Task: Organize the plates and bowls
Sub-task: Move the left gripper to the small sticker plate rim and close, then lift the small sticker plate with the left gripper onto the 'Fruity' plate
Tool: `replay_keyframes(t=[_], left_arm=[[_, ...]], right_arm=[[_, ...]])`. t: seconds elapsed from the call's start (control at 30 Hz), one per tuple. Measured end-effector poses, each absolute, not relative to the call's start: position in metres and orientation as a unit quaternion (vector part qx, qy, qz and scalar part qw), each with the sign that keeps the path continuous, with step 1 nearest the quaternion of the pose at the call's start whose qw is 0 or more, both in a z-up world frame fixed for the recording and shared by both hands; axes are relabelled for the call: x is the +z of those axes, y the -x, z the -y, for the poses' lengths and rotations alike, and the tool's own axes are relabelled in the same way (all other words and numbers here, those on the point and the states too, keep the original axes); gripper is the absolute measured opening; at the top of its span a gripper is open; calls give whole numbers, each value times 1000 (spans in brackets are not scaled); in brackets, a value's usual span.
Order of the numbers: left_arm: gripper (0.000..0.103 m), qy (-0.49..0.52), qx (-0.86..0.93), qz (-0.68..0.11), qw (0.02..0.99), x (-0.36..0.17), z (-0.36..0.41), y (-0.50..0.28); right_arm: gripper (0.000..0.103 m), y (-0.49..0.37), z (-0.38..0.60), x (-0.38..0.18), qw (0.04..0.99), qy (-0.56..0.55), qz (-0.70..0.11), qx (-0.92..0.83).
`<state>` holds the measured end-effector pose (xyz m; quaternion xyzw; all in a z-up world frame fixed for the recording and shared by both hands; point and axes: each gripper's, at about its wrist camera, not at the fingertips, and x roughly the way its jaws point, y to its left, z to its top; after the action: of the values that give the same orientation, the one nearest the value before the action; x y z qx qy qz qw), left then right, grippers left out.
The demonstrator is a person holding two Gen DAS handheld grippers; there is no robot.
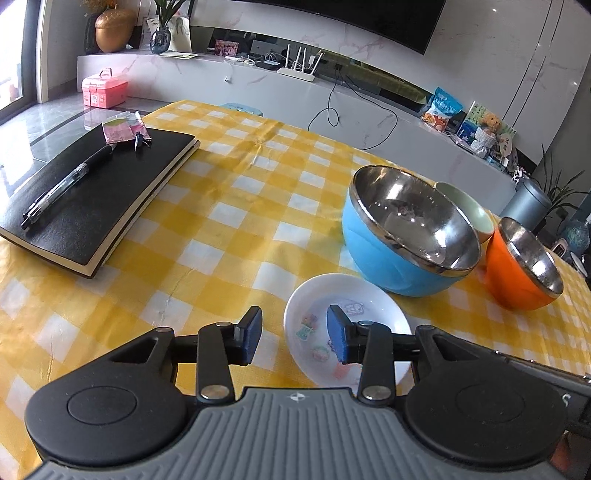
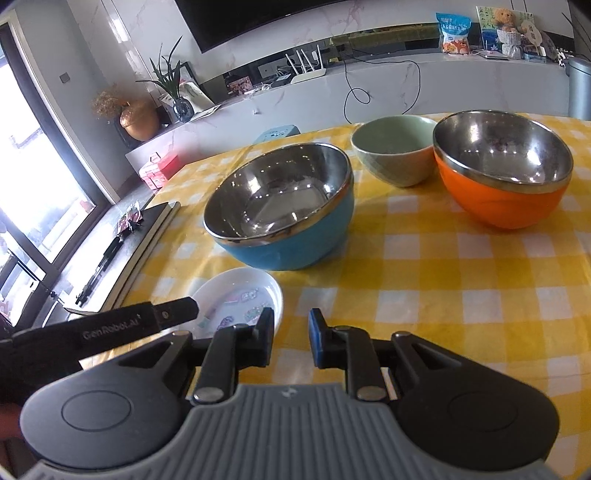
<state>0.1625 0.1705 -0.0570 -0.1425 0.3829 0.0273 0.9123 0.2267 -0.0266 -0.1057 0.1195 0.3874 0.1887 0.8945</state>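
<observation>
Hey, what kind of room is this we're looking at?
Most likely a home living room: a large dark TV screen hangs above a long marble media console with a router, and bowls sit on a table under a yellow checked cloth.

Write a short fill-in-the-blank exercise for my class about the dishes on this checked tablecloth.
1. The largest bowl is steel inside and ____ outside.
2. The small white plate lies in front of the ____ bowl.
3. The green bowl stands between the blue bowl and the ____ bowl.
4. A pen lies on a black ____.

Missing words: blue; blue; orange; notebook
</observation>
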Motion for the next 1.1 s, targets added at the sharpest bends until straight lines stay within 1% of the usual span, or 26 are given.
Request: replay_keyframes(t=[0.07,0.13,0.2,0.23,0.3,0.37,0.4,0.47,0.67,1.1], left_arm=[[36,140,27,-381,914,-61,-171,-163],[35,144,22,-380,914,-63,-171,-162],[30,141,22,-380,914,-65,-172,-163],[28,138,22,-380,915,-66,-172,-164],[21,135,20,-379,915,-68,-171,-164],[16,133,21,-379,916,-68,-171,-165],[11,131,21,-379,916,-69,-171,-165],[7,133,16,-379,916,-69,-171,-165],[6,134,17,-380,915,-62,-167,-159],[5,171,24,-374,911,-18,-146,-106]], right_arm=[[20,-230,21,-108,892,-124,-389,192],[20,-233,15,-111,891,-123,-394,191],[19,-236,11,-115,891,-121,-397,187],[18,-237,11,-117,890,-120,-398,187],[13,-239,9,-119,890,-117,-399,188],[8,-240,7,-121,890,-113,-400,188],[6,-241,6,-123,890,-111,-402,186],[4,-242,5,-125,890,-113,-402,184],[3,-236,9,-120,891,-127,-399,174],[1,-186,41,-80,890,-158,-390,173]])
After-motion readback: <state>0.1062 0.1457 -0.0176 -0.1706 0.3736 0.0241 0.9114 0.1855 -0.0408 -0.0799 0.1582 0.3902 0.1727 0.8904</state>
